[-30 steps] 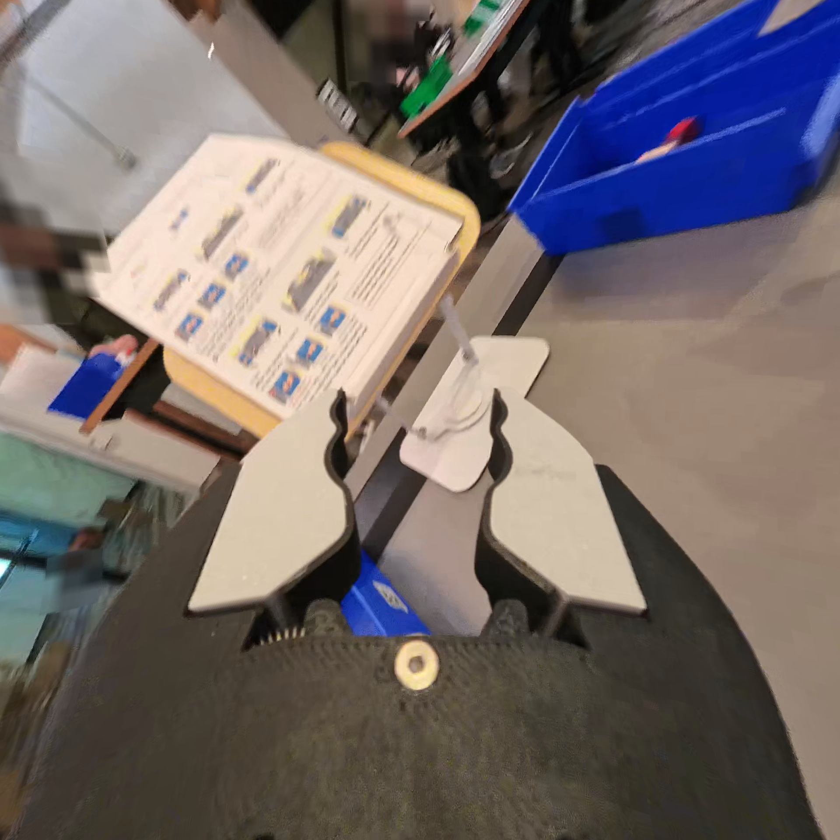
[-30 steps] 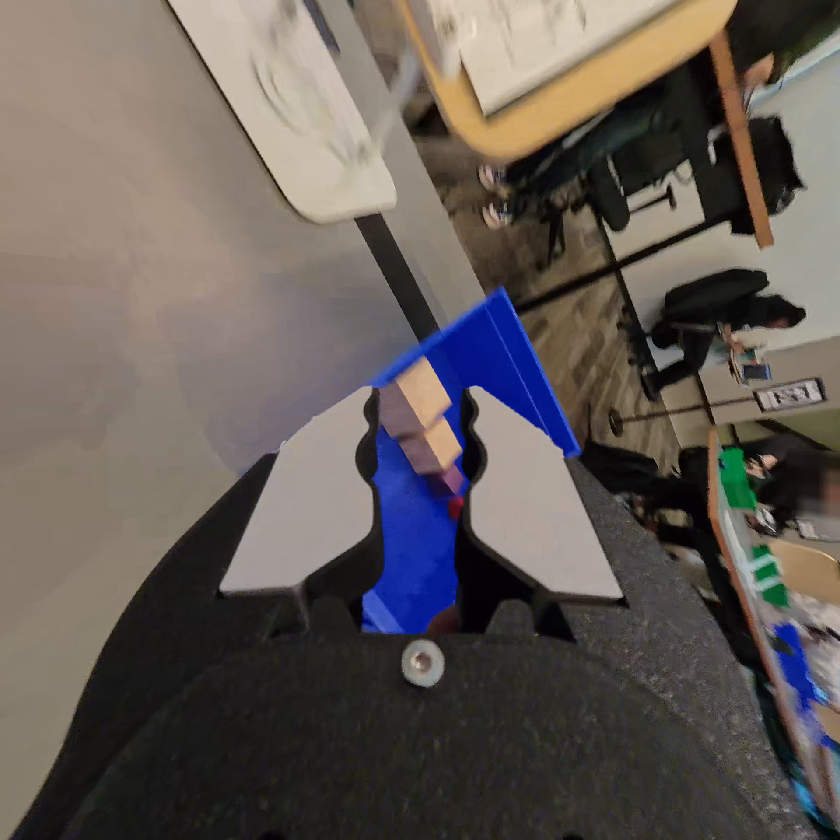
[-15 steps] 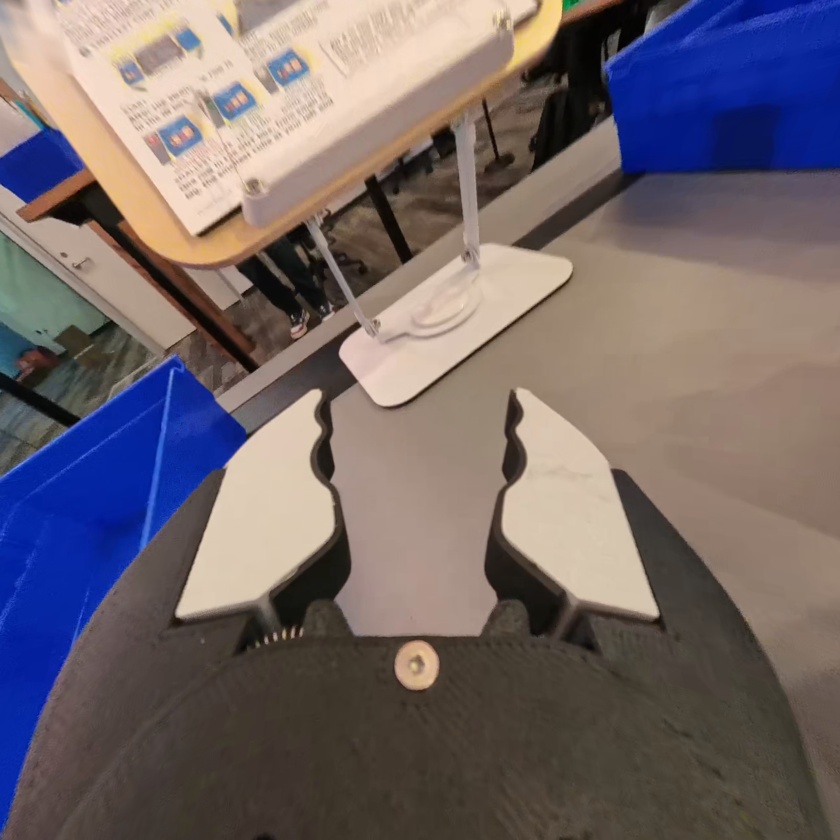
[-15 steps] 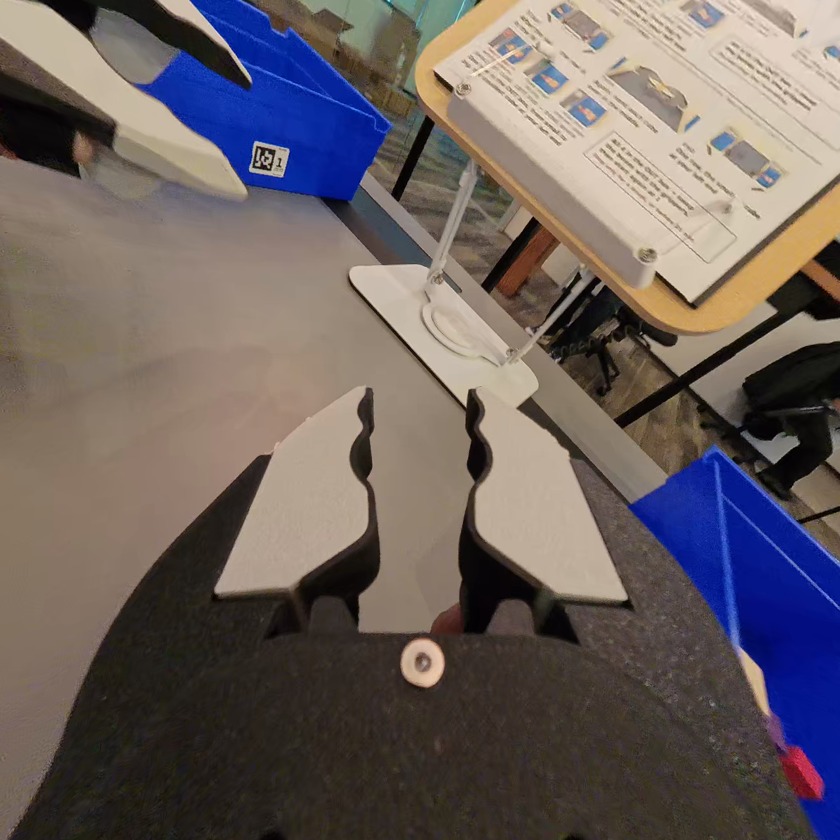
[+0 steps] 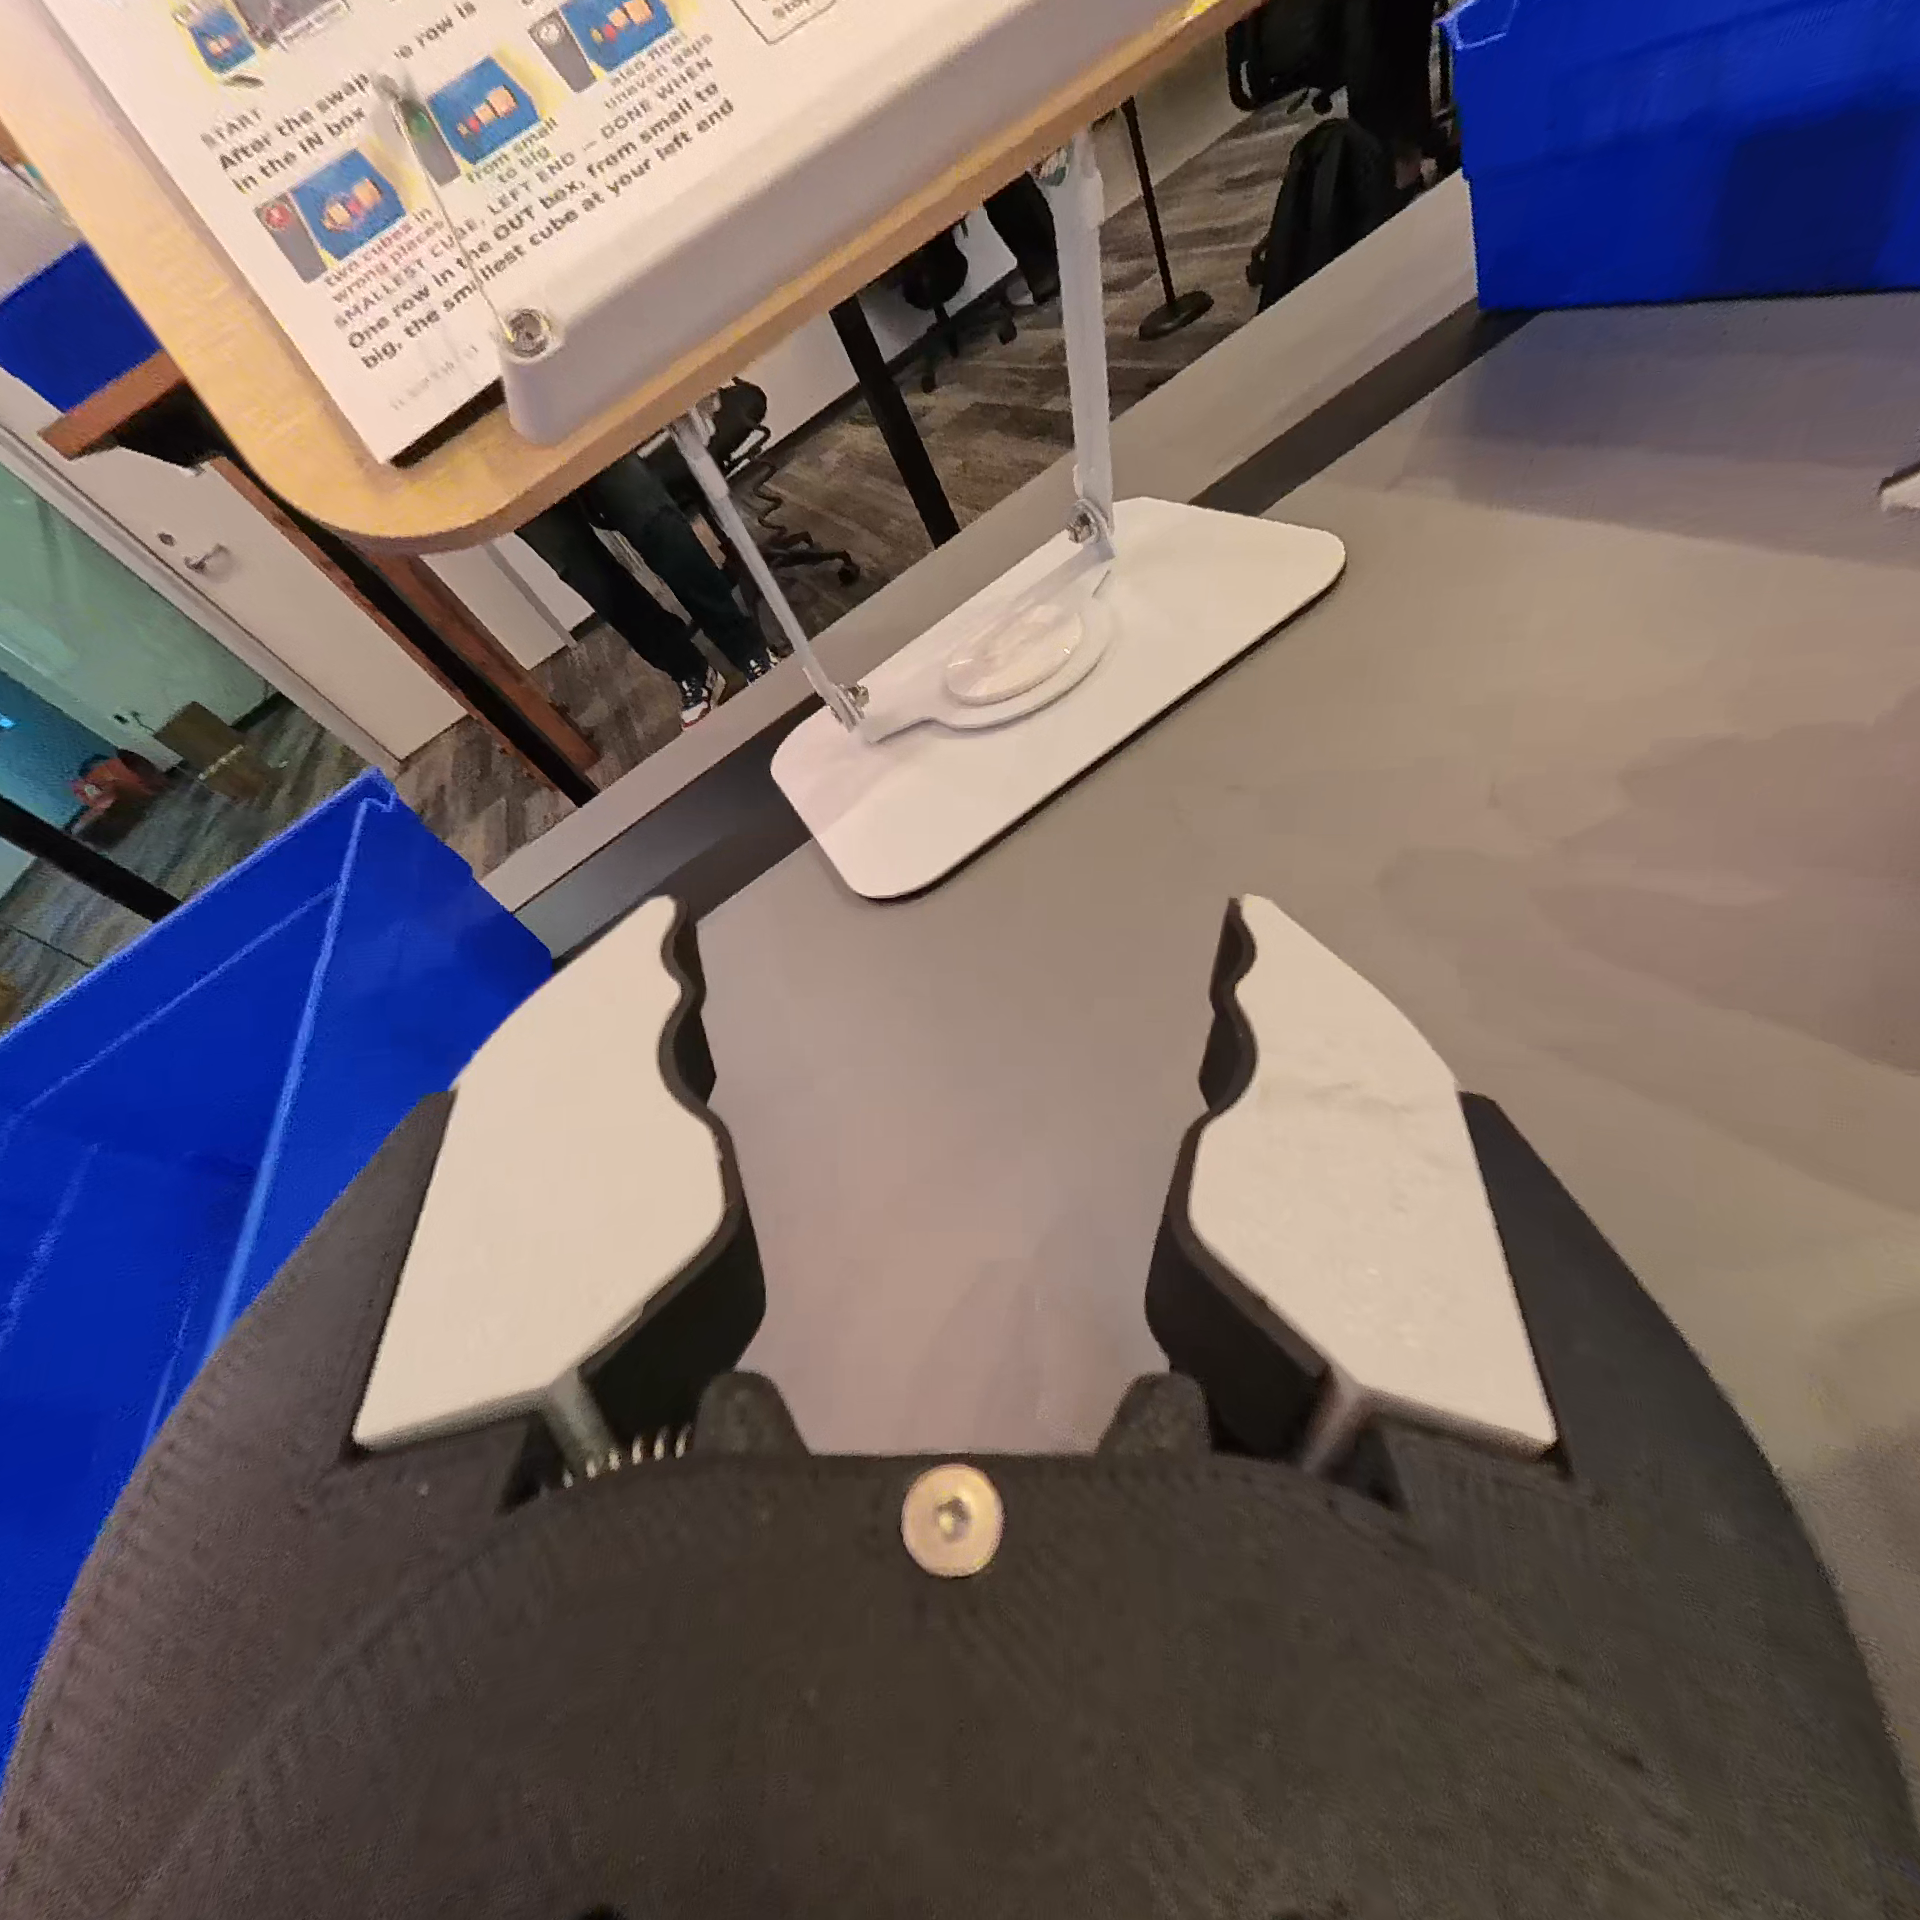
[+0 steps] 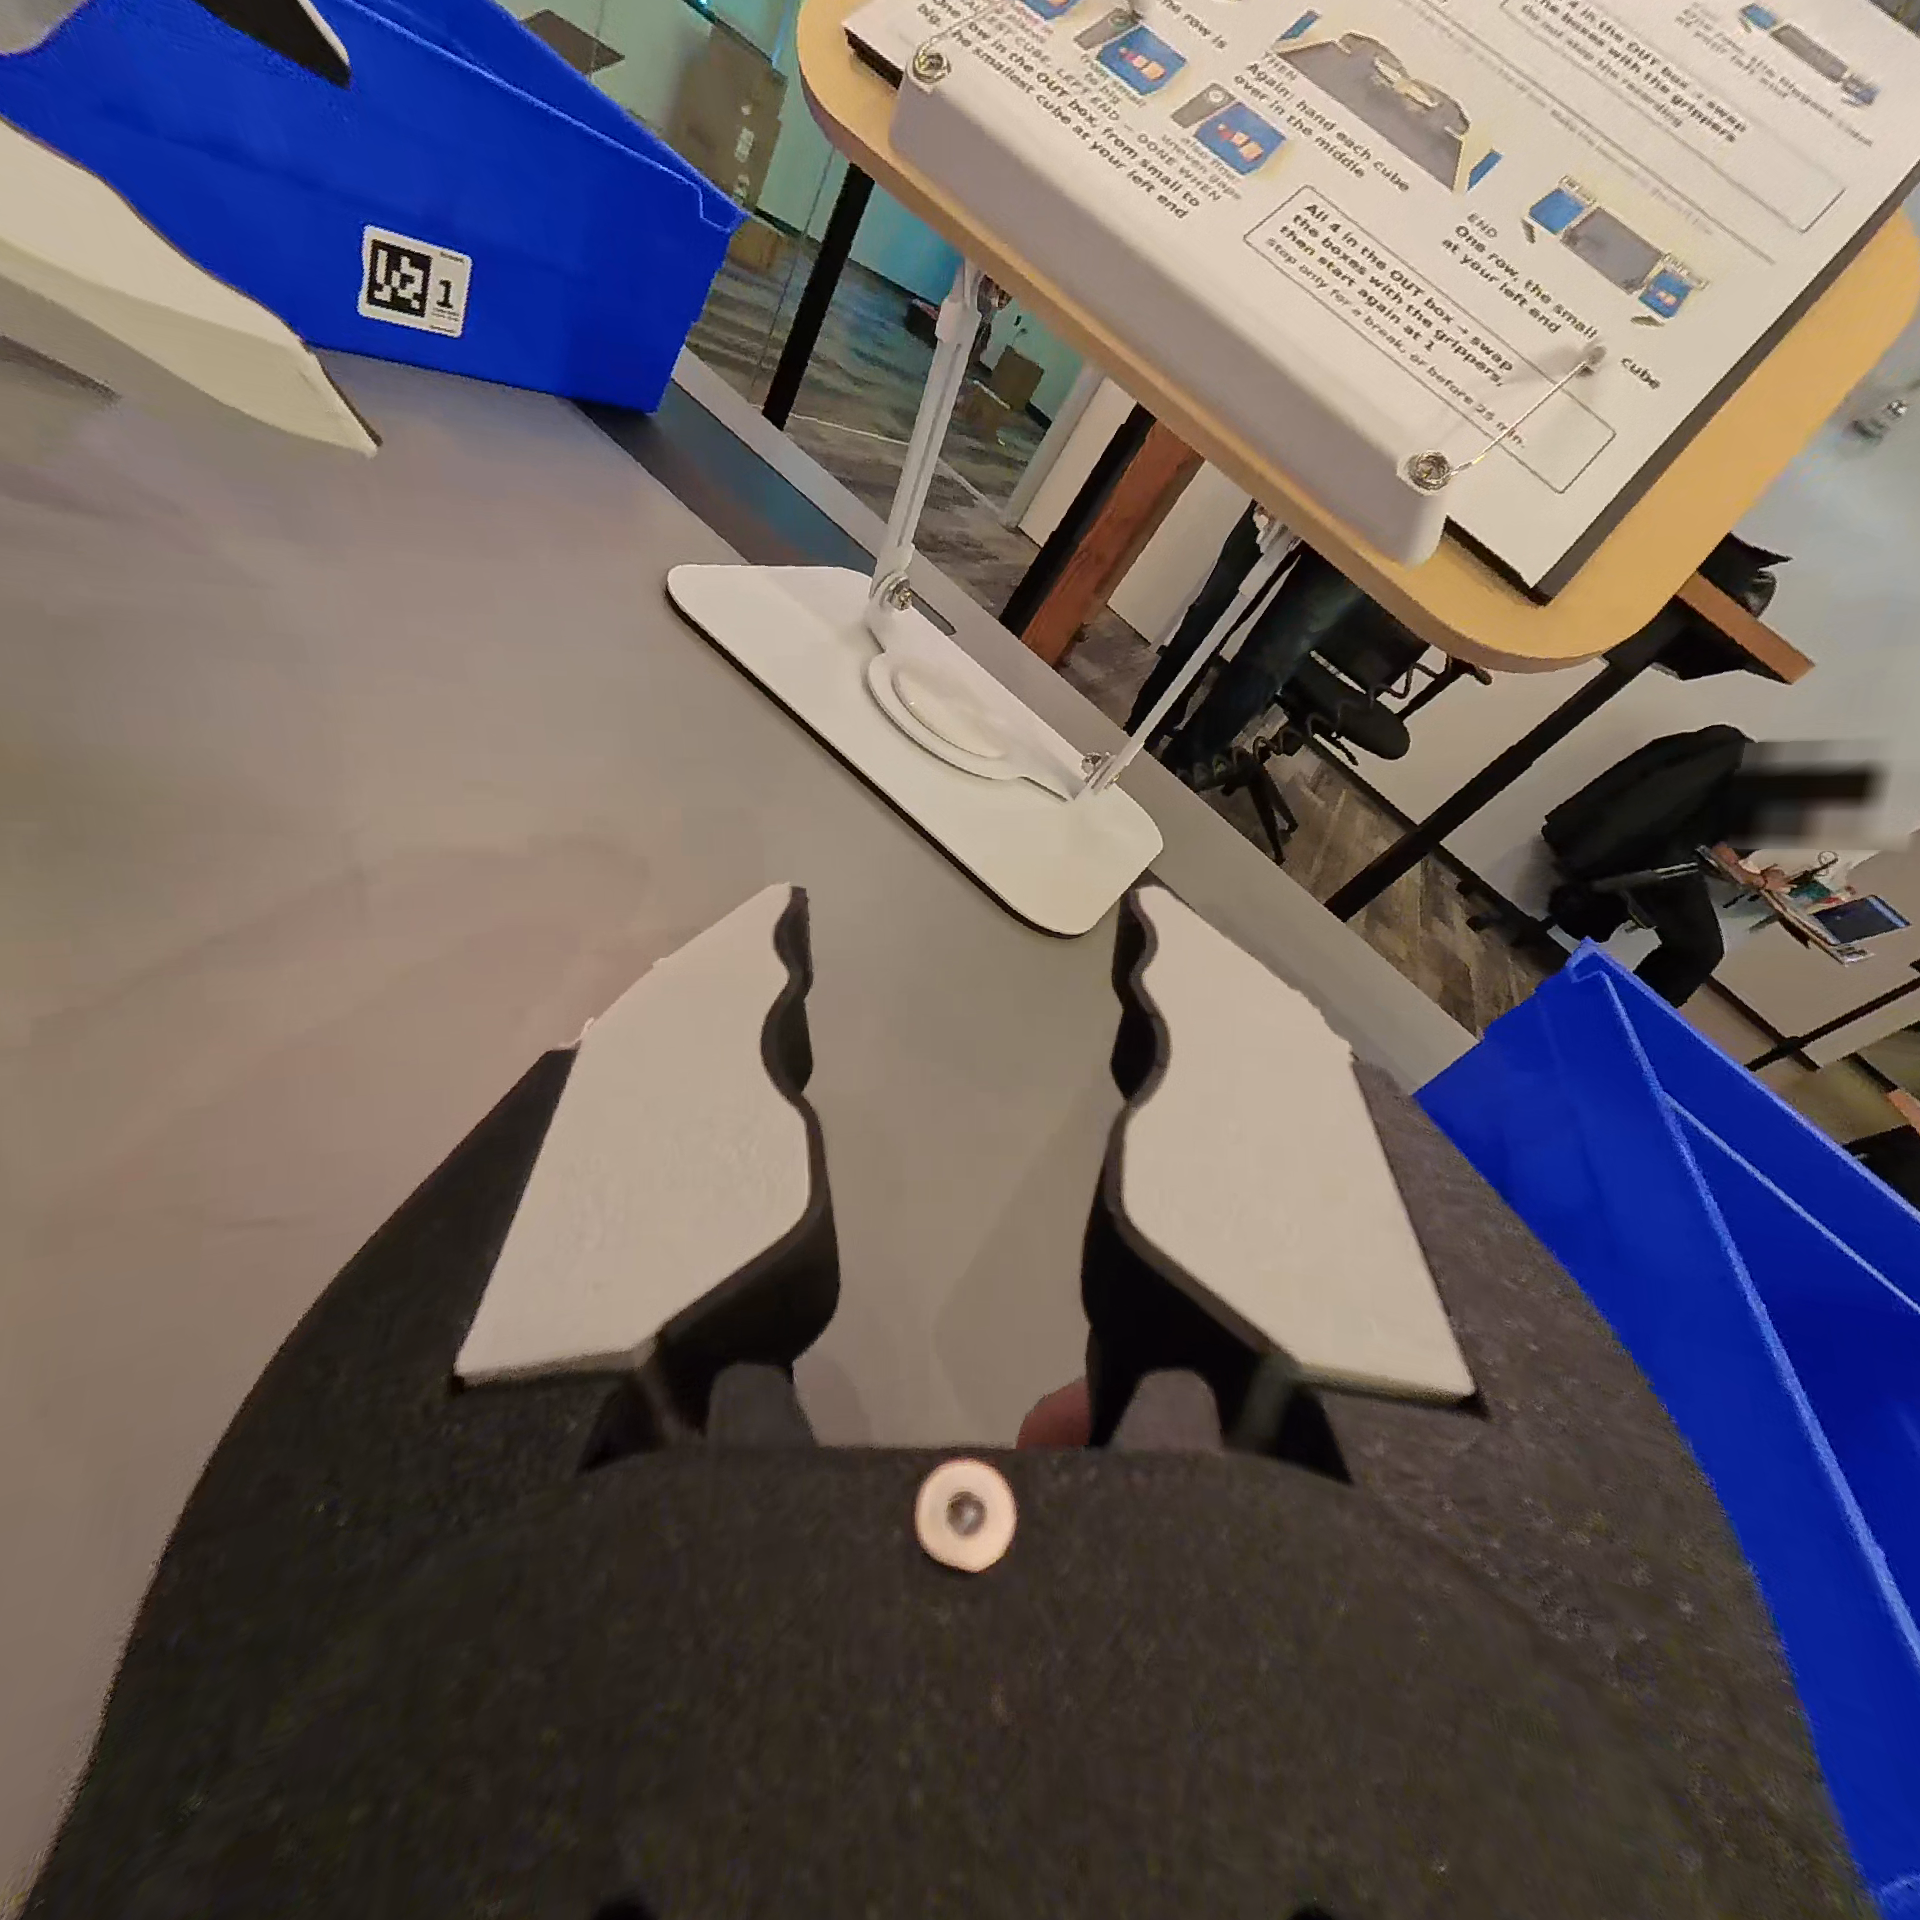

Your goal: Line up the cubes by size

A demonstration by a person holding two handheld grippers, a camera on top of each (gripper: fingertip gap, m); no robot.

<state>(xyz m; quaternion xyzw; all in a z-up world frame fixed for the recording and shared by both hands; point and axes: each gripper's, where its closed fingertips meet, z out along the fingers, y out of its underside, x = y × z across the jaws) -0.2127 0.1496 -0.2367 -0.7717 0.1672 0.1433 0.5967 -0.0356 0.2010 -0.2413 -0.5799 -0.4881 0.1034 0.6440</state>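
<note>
Tongs, two, hand-held, both over a grey table [image 5: 1558, 831].

Left gripper [image 5: 956, 914]: jaws spread wide, nothing between the fingers [image 5: 582, 1164], only bare table surface showing in the gap. A blue bin [image 5: 208, 1091] sits just to its left at the table edge; a second blue bin [image 5: 1683, 156] stands at the far right corner.

Right gripper [image 6: 961, 904]: jaws parted, narrower than the left, nothing held; bare table visible between the fingers [image 6: 665, 1164]. A blue bin [image 6: 1714, 1299] lies close to its right side. Far left, another blue bin [image 6: 416, 187] carrying a square black-and-white marker sticker [image 6: 414, 281]; the white finger of the other gripper [image 6: 156, 312] shows in front of it.

Stand, white, flat base [image 5: 1060, 717] resting on the table near the far edge, ahead of both grippers, with thin legs rising to a tilted wooden board [image 5: 416, 488] that carries a printed instruction sheet [image 6: 1455, 187].

Cubes: none visible in either view; the insides of the bins are hidden, so their location cannot be told.

Background: office floor, chairs [image 6: 1340, 717], legs of a person [image 5: 644, 582] beyond the table.
</note>
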